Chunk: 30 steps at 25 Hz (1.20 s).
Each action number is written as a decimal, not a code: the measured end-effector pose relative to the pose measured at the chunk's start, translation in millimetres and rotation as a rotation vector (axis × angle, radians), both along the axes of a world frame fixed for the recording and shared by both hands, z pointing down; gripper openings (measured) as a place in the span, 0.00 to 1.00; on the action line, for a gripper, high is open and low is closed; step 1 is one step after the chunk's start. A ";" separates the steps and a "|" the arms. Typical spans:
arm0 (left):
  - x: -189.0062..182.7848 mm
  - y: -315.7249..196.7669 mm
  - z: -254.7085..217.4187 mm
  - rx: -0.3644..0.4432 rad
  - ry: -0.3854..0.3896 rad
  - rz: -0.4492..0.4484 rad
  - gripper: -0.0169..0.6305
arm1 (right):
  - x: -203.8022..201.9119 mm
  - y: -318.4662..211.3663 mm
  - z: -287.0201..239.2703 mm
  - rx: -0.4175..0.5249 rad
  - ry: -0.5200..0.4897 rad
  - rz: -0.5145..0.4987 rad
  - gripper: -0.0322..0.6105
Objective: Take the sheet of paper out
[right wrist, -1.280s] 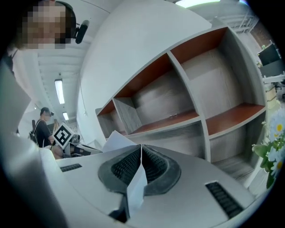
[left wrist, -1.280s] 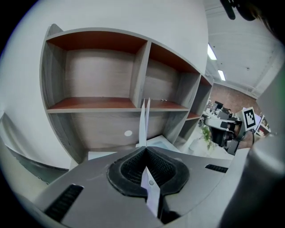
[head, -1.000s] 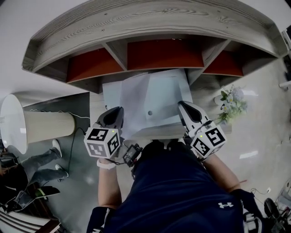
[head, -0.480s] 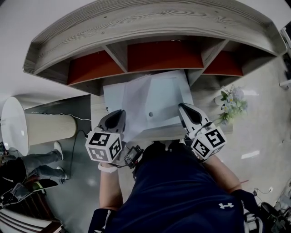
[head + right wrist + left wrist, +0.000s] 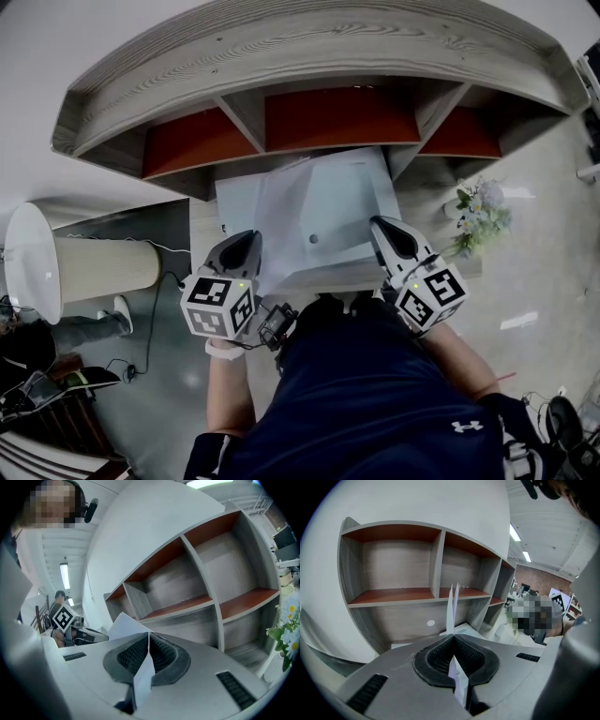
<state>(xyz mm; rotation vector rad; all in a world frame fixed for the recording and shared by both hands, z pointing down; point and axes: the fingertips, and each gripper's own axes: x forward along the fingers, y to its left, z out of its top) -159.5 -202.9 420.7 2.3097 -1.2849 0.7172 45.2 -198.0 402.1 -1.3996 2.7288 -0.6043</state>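
A white sheet of paper (image 5: 277,208) lies half over a pale document folder (image 5: 347,202) with a round snap button, both held in the air in front of the shelf unit (image 5: 309,52). My left gripper (image 5: 247,247) is shut on the sheet's near left edge. The left gripper view has the sheet (image 5: 452,607) edge-on, rising from the closed jaws of that gripper (image 5: 453,639). My right gripper (image 5: 387,231) is shut on the folder's near right edge. In the right gripper view a white strip (image 5: 143,671) is pinched in that gripper (image 5: 148,637), with a paper corner (image 5: 123,625) beyond.
The grey wooden shelf unit (image 5: 393,595) has red-brown boards and bare compartments. A lamp with a cream shade (image 5: 103,266) stands at the left, a bunch of flowers (image 5: 478,214) at the right. Someone's legs (image 5: 56,330) and a cable show at lower left.
My left gripper has drawn slightly toward the person, with the sheet still in it. The right gripper and the folder have kept their place.
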 end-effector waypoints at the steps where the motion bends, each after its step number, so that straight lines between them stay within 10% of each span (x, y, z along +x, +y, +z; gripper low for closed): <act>1: 0.2 0.2 0.4 -0.001 0.000 0.001 0.05 | 0.0 0.2 0.3 -0.002 0.000 0.000 0.08; 30: 4.3 -2.6 0.6 0.002 -0.015 0.030 0.05 | -5.0 -1.3 4.0 -0.017 0.003 -0.019 0.08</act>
